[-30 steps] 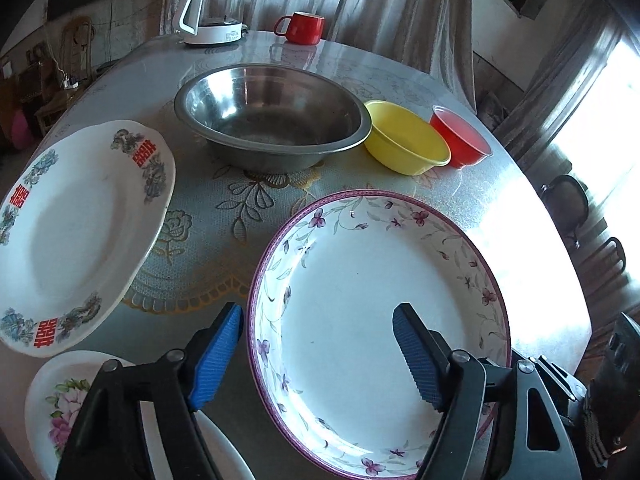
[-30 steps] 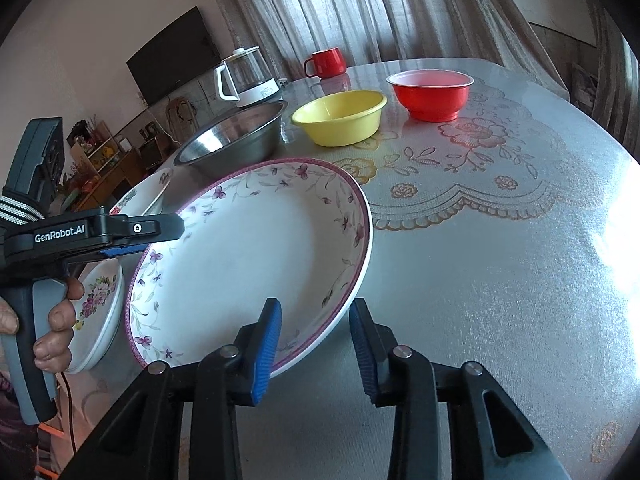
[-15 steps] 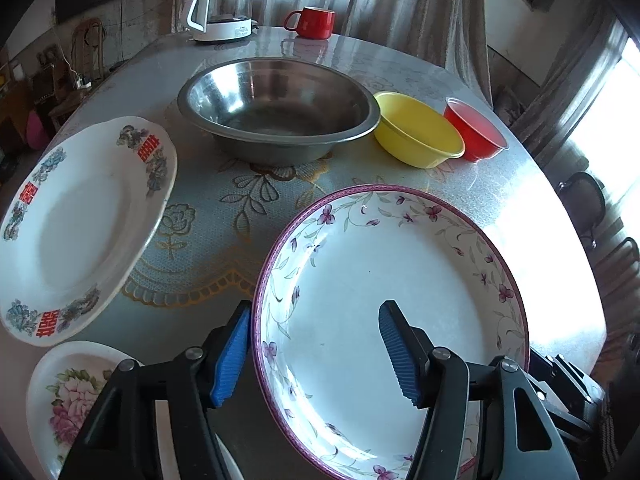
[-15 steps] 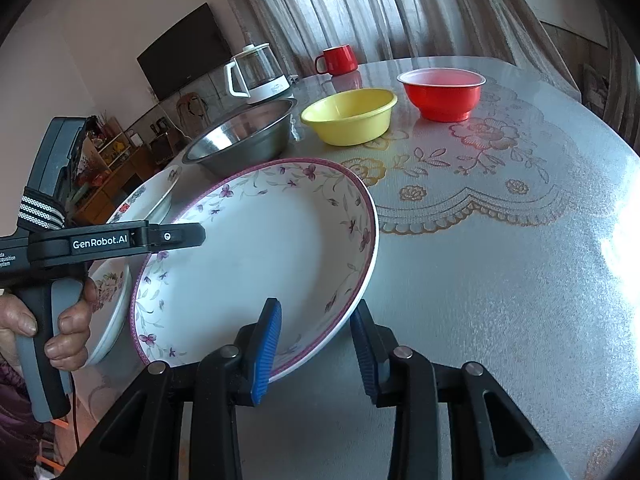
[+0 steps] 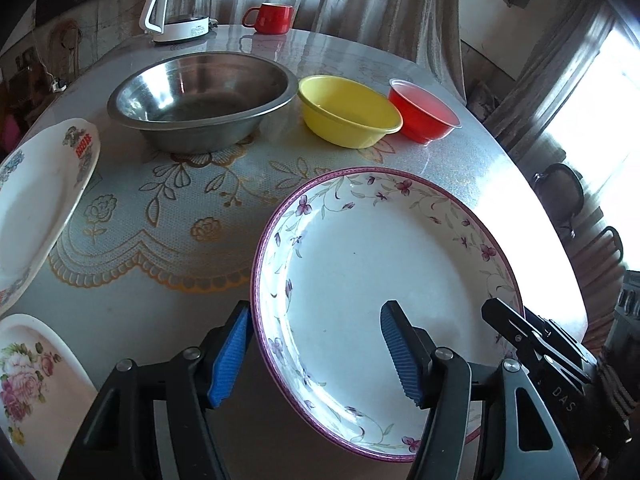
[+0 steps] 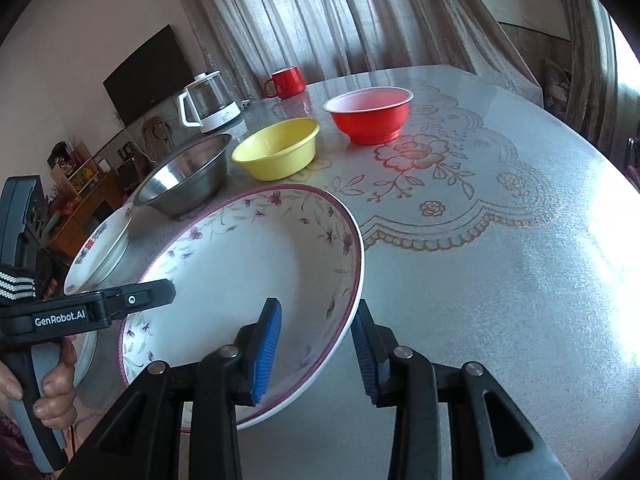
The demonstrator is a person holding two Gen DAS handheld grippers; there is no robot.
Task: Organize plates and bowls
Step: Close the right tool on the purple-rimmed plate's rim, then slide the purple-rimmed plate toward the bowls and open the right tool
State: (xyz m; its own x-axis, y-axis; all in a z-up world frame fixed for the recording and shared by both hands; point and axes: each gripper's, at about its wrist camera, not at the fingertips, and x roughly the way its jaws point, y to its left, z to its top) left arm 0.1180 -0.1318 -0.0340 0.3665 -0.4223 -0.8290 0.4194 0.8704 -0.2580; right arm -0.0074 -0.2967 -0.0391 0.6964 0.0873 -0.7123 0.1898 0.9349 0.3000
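Note:
A large purple-rimmed floral plate is held between both grippers, tilted off the table. My left gripper straddles its left rim, one blue pad against the outer edge and the other on the inner face. My right gripper is shut on the plate's right rim, one pad inside and one under the edge. Behind it stand a steel bowl, a yellow bowl and a red bowl in a row. A white plate with red characters and a small rose plate lie on the left.
A glass kettle and a red mug stand at the table's far edge by the curtains. The round table has bare cloth to the right of the plate. Chairs stand beyond its right edge. A hand grips the left tool.
The left jaws narrowed onto the floral plate's left rim. Both grippers and the plate then shifted right across the table, so the white plates slid toward the left edge of view.

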